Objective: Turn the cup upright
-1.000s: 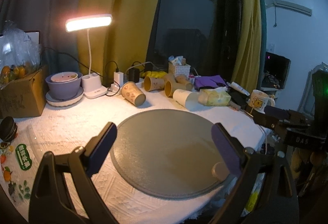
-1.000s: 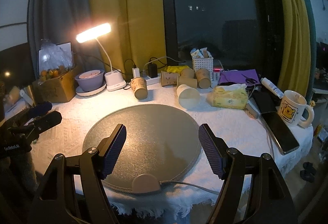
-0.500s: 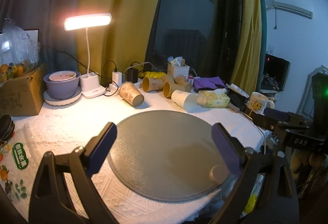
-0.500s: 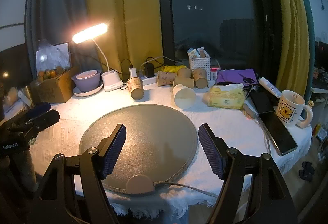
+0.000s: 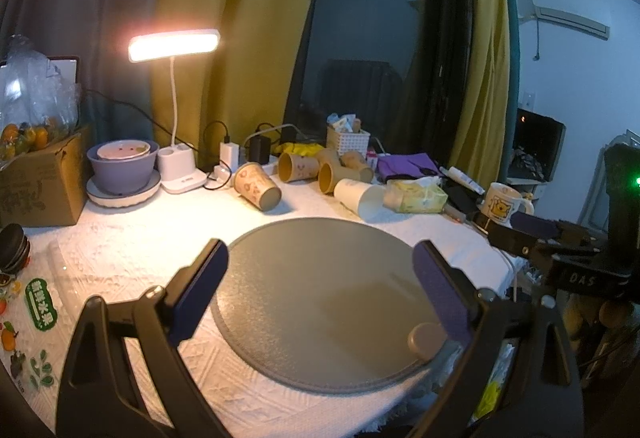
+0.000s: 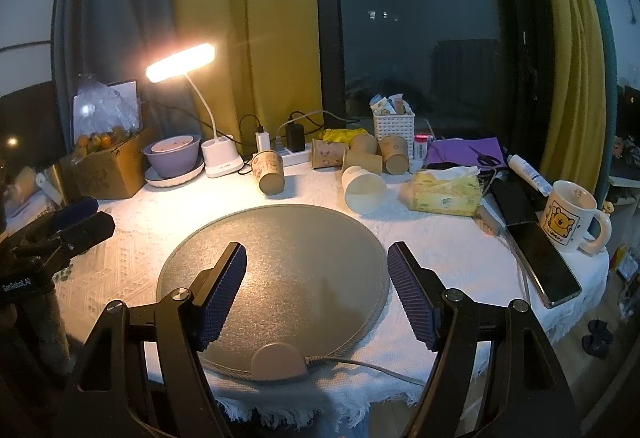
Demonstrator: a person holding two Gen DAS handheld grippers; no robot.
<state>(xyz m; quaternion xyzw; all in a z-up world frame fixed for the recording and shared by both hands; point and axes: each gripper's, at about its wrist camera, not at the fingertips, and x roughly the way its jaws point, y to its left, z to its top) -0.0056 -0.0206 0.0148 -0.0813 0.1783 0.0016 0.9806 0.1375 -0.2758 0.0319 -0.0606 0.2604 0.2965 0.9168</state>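
While jaws of both grippers spread: toppled cups (image 6: 365, 186) beyond round mat (image 6: 280, 238), tissue pack (image 6: 446, 189) alongside.

Round mat (image 6: 280, 258) bare; cups (image 6: 364, 189) crowd far edge.

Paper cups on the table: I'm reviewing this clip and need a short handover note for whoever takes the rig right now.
Left gripper: open, empty, above the near edge of the round grey mat.
Right gripper: open, empty, also above the mat.
Cups: the white cup lies on its side just beyond the mat's far edge, mouth toward the cameras. A patterned brown cup lies on its side near the lamp base; more brown cups lie tipped behind.
Done: nothing; no cup touched or upright.
Left: reach a tipped cup, grip it, stand it upright.
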